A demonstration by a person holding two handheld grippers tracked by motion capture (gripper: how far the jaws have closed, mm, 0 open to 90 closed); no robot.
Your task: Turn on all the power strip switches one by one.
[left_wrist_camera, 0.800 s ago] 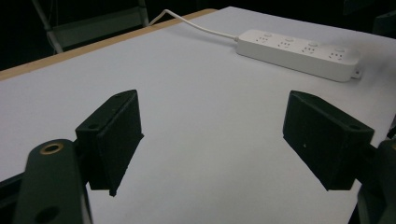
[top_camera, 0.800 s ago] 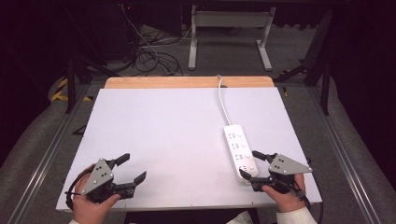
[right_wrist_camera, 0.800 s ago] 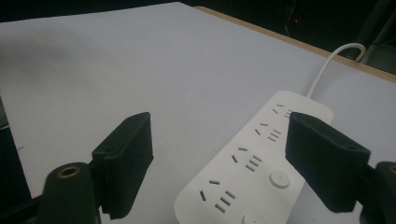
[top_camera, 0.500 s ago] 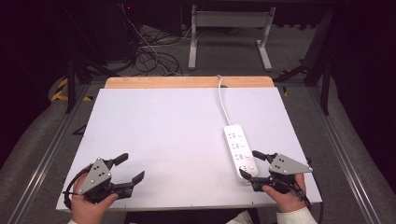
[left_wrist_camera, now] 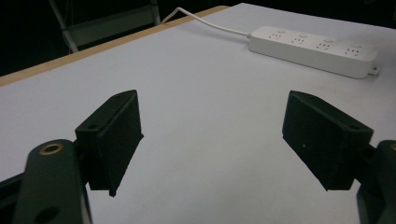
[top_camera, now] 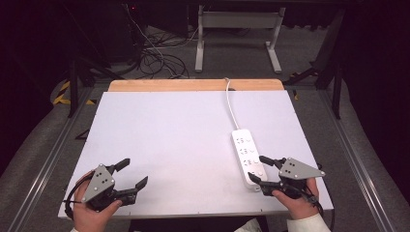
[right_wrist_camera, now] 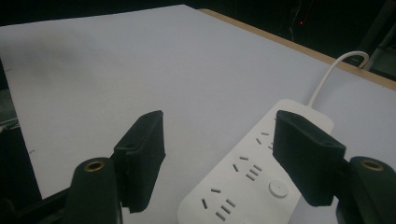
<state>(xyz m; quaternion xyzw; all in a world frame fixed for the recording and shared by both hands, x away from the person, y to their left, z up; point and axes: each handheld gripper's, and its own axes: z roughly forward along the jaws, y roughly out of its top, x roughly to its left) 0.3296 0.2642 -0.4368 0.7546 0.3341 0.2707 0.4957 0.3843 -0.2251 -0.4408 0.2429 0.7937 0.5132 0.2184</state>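
The white plastic power strip point(top_camera: 248, 158), a long bar with four socket groups and a round button at its near end, lay flat on the right half of the white-topped counter point(top_camera: 183, 140). Its white cord point(top_camera: 231, 106) ran from the far end toward the counter's wooden back edge point(top_camera: 193, 85). In the left gripper view the strip point(left_wrist_camera: 314, 49) appeared at upper right, well apart from that gripper's fingers; in the right gripper view it point(right_wrist_camera: 252, 175) lay directly ahead, between and partly under the fingers.

Your right gripper point(top_camera: 259, 169), black with a grey three-cornered plate, sat at the strip's near end with its fingers point(right_wrist_camera: 140, 156) held wide apart, one beside the strip's corner, the other over the sockets; whether either touched the strip cannot be told. Your right hand point(top_camera: 296, 200) gripped it near the counter's front edge.

Your left gripper point(top_camera: 132, 173) rested at the front left of the counter, held by your left hand point(top_camera: 91, 211), its fingers point(left_wrist_camera: 114, 135) likewise spread wide above bare counter, with nothing between them.

Beyond the counter, dark cables point(top_camera: 154, 60) lay on the grey floor beside a grey metal frame point(top_camera: 238, 34).
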